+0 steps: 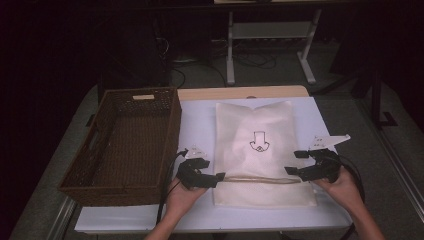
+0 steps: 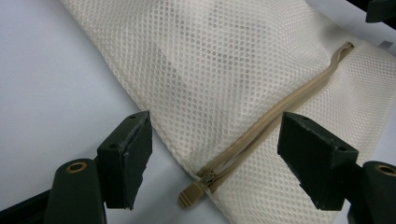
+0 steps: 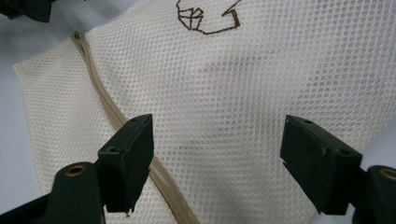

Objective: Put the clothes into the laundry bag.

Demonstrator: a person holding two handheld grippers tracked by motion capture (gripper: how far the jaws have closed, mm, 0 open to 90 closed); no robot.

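So the desk (image 1: 200, 125) has a pale white-ish top with a strip of light wood showing along the far edge, and the room behind it is pretty dark, just grey floor, some cables and the white legs of another piece of furniture (image 1: 270, 45) back there. On the left side sits a dark brown woven wicker basket (image 1: 125, 145), rectangular, with its left wall at the desk's left edge. Just right of it there's a bare strip of desk, then a cream mesh zip-up laundry bag (image 1: 257, 150) lying flat in the middle, with a little brown arrow drawing (image 1: 259, 142) on it and a tan zipper (image 1: 260, 179) running across near the front end. More bare desk to the right of the bag and along the front. Both hands come in low from the front edge. The left tool (image 2: 215, 158) is at the bag's left edge, wide open with nothing in it, the tan zipper pull (image 2: 191, 195) sitting between its jaws. The right tool (image 3: 217, 163) is at the bag's right edge, also spread wide and empty, hanging over the mesh.
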